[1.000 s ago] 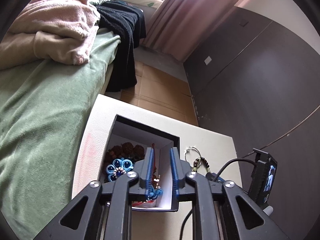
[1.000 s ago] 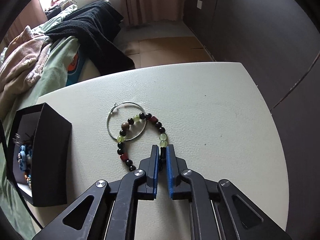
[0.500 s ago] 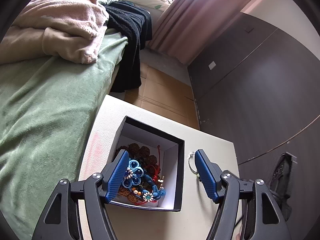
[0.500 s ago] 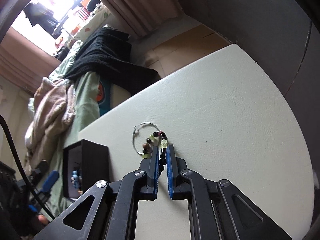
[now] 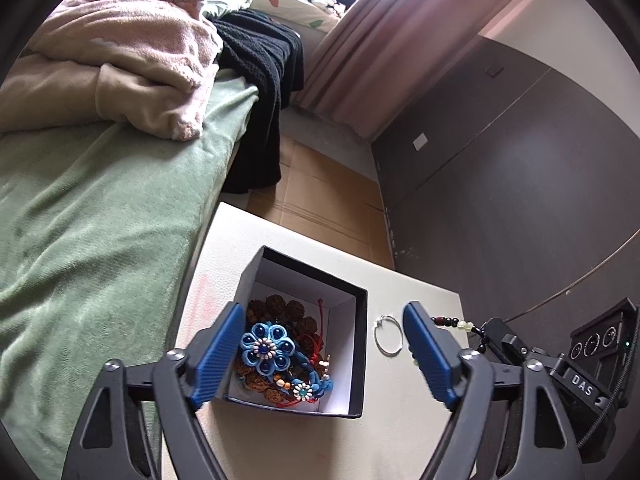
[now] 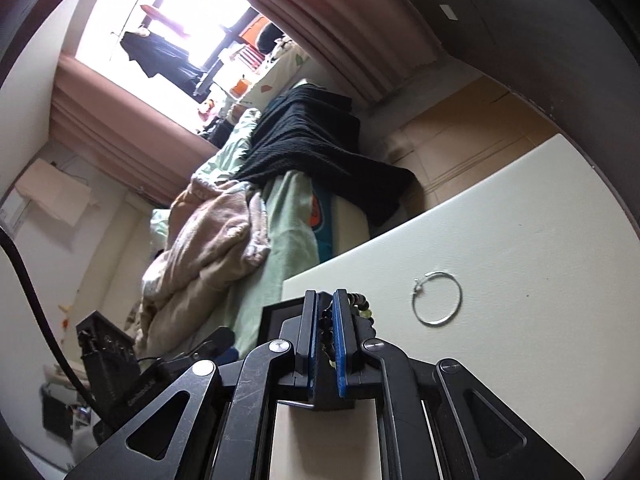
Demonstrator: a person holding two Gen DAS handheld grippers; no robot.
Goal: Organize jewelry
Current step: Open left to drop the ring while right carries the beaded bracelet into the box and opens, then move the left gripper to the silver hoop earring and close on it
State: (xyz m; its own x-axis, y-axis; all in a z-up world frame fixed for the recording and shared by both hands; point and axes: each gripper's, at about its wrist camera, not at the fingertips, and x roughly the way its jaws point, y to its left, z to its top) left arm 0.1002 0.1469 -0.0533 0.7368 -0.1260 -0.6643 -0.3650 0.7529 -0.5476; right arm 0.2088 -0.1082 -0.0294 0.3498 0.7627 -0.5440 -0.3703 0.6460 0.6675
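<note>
The black box (image 5: 356,360) is standing open-topped on the desk (image 5: 400,432), its walls blocking sideways entry. Just right of the box a silver hoop (image 5: 388,335) is lying flat. Left of the box, the bed (image 5: 100,232) is crowding the desk edge.

Spread left tool (image 5: 320,354) over jewelry box (image 5: 360,344)

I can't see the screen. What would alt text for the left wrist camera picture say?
An open hand-held gripper with blue fingers hangs over a black box of jewelry, a blue flower bracelet on top. The box sits on a cream table beside a silver ring; a green bed lies left.
</note>
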